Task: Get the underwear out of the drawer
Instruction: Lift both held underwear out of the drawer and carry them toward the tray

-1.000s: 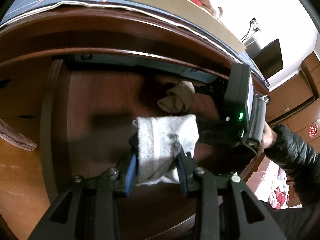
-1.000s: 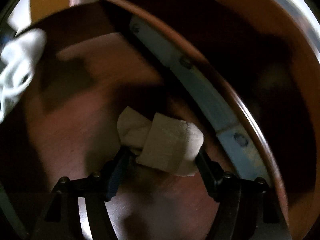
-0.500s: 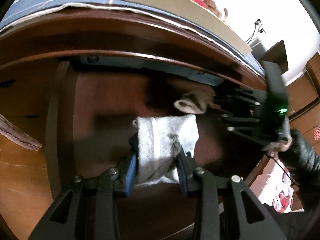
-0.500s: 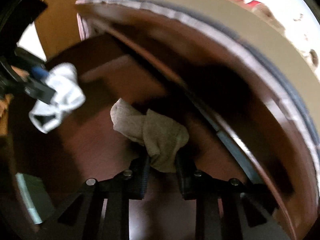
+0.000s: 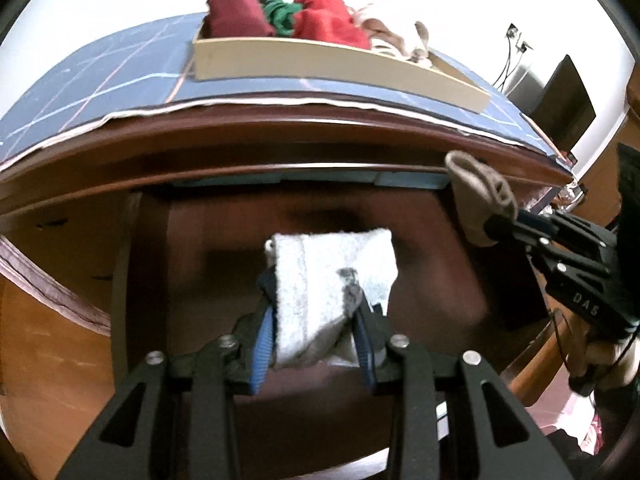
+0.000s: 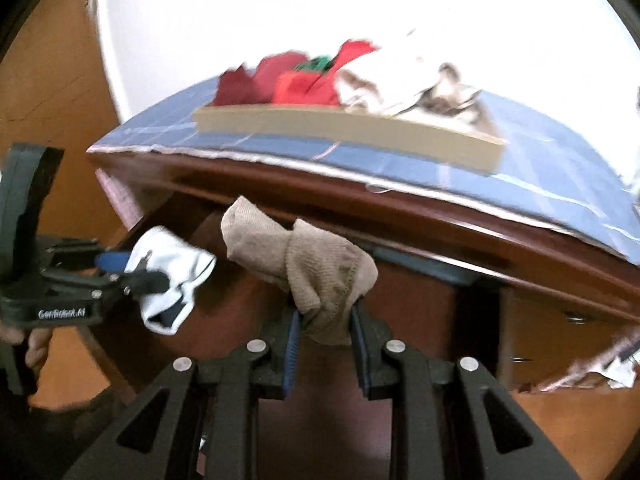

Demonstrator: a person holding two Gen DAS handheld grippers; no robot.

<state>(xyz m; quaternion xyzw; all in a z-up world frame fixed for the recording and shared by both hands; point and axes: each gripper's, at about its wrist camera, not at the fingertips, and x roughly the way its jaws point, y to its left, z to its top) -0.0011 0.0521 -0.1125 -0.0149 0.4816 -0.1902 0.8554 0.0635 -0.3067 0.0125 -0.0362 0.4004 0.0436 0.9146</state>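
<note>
Above the open dark wooden drawer (image 5: 420, 280), the left gripper (image 5: 316, 320) is clamped on a folded white knitted garment (image 5: 332, 276); beside it, the right gripper (image 6: 326, 332), its jaws lately closing, pinches a crumpled beige knitted garment (image 6: 320, 264) below the counter (image 6: 400, 200) edge.

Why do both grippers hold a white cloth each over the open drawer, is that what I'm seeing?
Only partly. The left gripper holds a white cloth, but the right gripper holds a beige cloth, as the right wrist view shows. Both are over the open drawer.
</note>
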